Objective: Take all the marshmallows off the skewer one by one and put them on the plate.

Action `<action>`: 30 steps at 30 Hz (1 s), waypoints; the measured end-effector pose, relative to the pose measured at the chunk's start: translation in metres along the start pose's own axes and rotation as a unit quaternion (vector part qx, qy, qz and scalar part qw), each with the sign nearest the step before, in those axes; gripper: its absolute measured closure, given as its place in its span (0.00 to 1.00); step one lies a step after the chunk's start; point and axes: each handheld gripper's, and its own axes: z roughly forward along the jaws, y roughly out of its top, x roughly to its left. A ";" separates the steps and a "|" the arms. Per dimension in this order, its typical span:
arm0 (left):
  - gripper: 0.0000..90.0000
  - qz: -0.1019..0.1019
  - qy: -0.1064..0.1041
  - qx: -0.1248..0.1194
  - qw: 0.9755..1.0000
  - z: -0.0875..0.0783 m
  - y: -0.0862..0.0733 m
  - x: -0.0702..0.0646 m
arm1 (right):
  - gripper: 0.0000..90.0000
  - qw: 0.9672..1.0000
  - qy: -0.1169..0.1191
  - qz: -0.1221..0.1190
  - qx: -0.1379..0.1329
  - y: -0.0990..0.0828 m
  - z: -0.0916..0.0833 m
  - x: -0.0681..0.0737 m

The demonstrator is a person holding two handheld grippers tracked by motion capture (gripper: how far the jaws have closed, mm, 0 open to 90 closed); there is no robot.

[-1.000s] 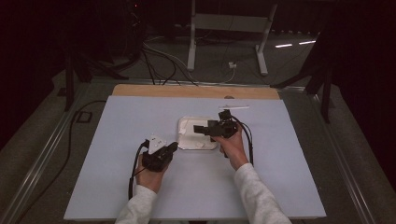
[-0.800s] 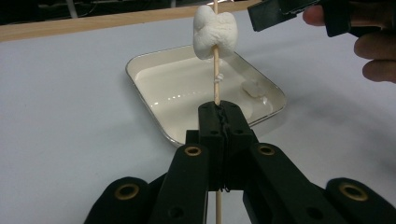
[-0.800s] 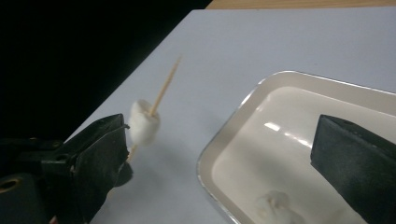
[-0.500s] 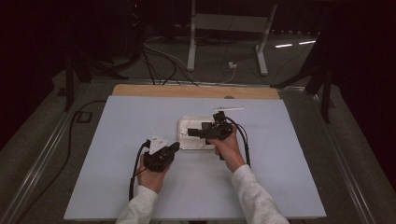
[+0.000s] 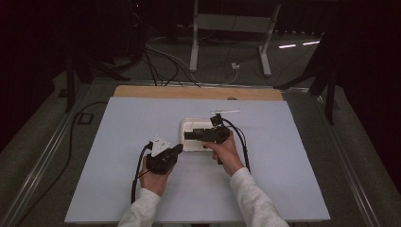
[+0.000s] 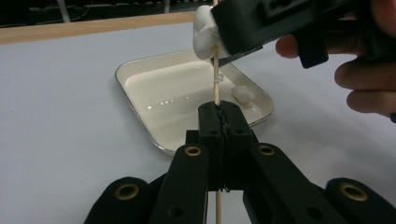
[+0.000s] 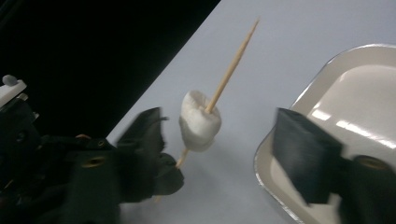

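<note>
My left gripper (image 6: pixel 220 112) is shut on a thin wooden skewer (image 6: pixel 216 88) that stands up from its jaws. A white marshmallow (image 7: pixel 200 122) is threaded on the skewer (image 7: pixel 233 60), well below its tip. My right gripper (image 7: pixel 219 128) is open, one jaw on each side of the marshmallow, apart from it. In the left gripper view the marshmallow (image 6: pixel 204 32) sits against the right gripper (image 6: pixel 261 21). From above, the left gripper (image 5: pixel 177 149) points at the white tray (image 5: pixel 189 124) and the right gripper (image 5: pixel 187 135) reaches left over it.
A small white lump (image 6: pixel 243 94) lies in the tray (image 6: pixel 140 116) near its right rim. A thin pale stick (image 5: pixel 226 111) lies behind the tray. The wooden table edge (image 5: pixel 198 92) runs along the back. Cables trail from both grippers.
The right gripper has swung from above the tray's right side leftward and now points at the left gripper's skewer. The left hand has barely moved.
</note>
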 end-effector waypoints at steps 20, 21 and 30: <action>1.00 0.003 -0.007 -0.003 1.000 0.000 0.000 -0.001 | 0.86 0.997 0.063 0.041 0.016 -0.001 0.004 -0.003; 1.00 0.004 -0.007 -0.003 1.000 0.001 0.000 -0.002 | 0.87 0.997 0.062 0.040 0.014 -0.001 0.003 -0.003; 1.00 0.011 -0.005 -0.002 1.000 0.000 -0.001 -0.003 | 0.88 0.998 0.052 0.037 0.002 0.000 0.000 -0.002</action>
